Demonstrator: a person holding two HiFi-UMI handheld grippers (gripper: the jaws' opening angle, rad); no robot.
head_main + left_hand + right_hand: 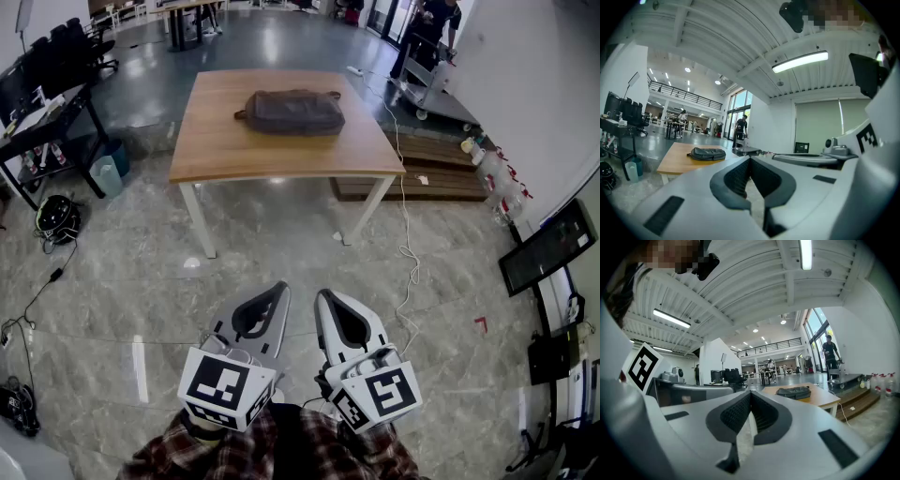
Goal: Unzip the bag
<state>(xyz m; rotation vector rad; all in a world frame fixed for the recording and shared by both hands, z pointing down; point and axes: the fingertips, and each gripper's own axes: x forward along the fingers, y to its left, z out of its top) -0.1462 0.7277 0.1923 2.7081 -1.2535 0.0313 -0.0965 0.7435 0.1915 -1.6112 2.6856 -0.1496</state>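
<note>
A dark grey bag (293, 112) lies flat on a wooden table (225, 150) with white legs, far ahead across the floor. Both grippers are held low and close to my body, well short of the table. The left gripper (279, 289) is shut with nothing in it, and so is the right gripper (322, 296). In the left gripper view the bag (708, 153) shows small past the joined jaws of the left gripper (750, 159). In the right gripper view the bag (793, 392) lies on the table (824, 401) beyond the right gripper (751, 393).
A white cable (405, 251) snakes over the tiled floor right of the table. A low wooden platform (441, 169) sits behind it. A blue bin (106, 175) and a dark desk (37, 127) stand at left. A person with a cart (427, 42) is at the back right.
</note>
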